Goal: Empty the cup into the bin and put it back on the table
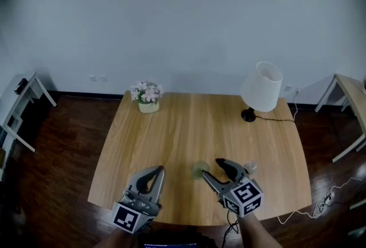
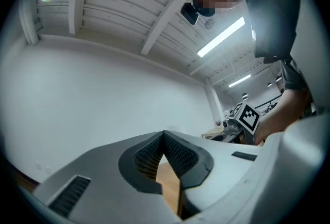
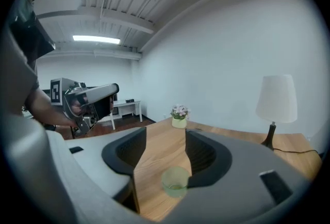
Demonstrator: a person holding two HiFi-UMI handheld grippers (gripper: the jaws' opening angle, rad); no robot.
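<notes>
The cup (image 3: 175, 181), a pale green see-through tumbler, stands upright on the wooden table (image 1: 171, 127). It's close to the near edge and about midway along it. The right gripper (image 1: 213, 169) is down low on the cup's near side, its jaws released and standing apart. The cup sits in the gap between them, over by the right-hand jaw, with bare tabletop showing between it and the left-hand one. Whether that right-hand pad actually touches the cup, I can't tell, but nothing is squeezing it from both sides.

Over on the left, the left gripper (image 1: 154, 172) hangs above the table's near edge, apart from the cup. Its nose is tilted up toward the white wall (image 2: 103, 94). Its jaws are clenched, tips meeting, and there's nothing between them.

On the far side of the table, a small pot of flowers (image 1: 147, 95) sits toward the far left corner. At the far right is a lamp (image 1: 262, 88) with a white shade on a dark base, and its cable (image 1: 274, 119) trails off toward the right edge.
</notes>
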